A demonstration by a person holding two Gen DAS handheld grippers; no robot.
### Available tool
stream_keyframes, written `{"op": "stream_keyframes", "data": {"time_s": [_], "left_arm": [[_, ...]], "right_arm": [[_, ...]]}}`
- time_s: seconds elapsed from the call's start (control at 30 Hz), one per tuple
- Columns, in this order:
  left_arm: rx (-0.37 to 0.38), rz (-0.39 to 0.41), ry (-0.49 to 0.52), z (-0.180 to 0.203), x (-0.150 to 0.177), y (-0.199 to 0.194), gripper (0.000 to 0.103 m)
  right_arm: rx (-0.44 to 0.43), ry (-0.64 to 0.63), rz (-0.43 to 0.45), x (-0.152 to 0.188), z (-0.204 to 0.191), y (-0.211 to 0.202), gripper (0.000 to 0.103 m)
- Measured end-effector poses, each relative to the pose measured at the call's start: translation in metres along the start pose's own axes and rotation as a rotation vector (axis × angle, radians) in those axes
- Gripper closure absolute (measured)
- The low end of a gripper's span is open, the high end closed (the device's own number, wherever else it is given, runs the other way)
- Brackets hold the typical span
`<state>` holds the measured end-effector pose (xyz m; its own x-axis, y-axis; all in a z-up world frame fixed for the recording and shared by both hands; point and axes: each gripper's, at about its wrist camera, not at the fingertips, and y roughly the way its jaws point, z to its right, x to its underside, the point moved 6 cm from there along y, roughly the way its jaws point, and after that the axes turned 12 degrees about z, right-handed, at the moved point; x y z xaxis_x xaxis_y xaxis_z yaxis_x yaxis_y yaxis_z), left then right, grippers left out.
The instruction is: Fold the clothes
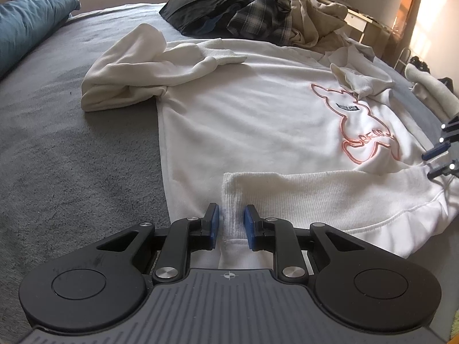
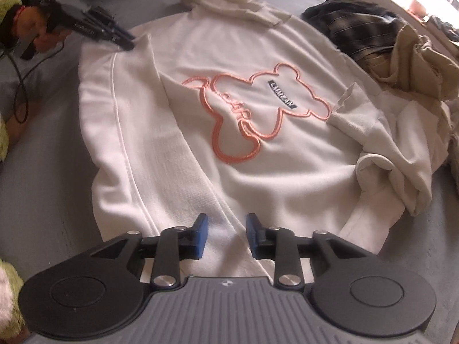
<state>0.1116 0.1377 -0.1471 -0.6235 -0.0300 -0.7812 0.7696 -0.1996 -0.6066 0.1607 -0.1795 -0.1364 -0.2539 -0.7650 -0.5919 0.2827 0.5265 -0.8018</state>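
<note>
I see the white sweatshirt [image 1: 258, 120] spread flat on the grey bed [image 1: 71, 143], its pink bear outline [image 2: 252, 111] facing up. My left gripper [image 1: 231, 220] sits at 6 o'clock in its own view, fingers parted with a ribbed hem fold lying between the blue pads [image 1: 214, 222], not pinched. My right gripper [image 2: 226, 233] is likewise open over the hem at 6 o'clock in its view, pads apart with cloth beneath. A bunched sleeve [image 1: 126, 74] lies at 10 o'clock in the left view. A pile of clothes [image 1: 258, 11] sits at 12 o'clock beyond the sweatshirt, and a teal pillow [image 1: 25, 25] at 10 o'clock.
</note>
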Motion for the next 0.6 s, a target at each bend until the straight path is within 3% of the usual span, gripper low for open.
{"op": "stream_keyframes", "data": {"time_s": [0.43, 0.6], "left_arm": [[-0.001, -0.003, -0.006, -0.0006, 0.0001, 0.0003, 0.082], [-0.003, -0.004, 0.002, 0.0, -0.0002, 0.0004, 0.082]], "right_arm": [[-0.055, -0.02, -0.031, 0.0026, -0.0017, 0.011, 0.073], [-0.055, -0.034, -0.042, 0.0015, -0.0051, 0.0091, 0.086]]}}
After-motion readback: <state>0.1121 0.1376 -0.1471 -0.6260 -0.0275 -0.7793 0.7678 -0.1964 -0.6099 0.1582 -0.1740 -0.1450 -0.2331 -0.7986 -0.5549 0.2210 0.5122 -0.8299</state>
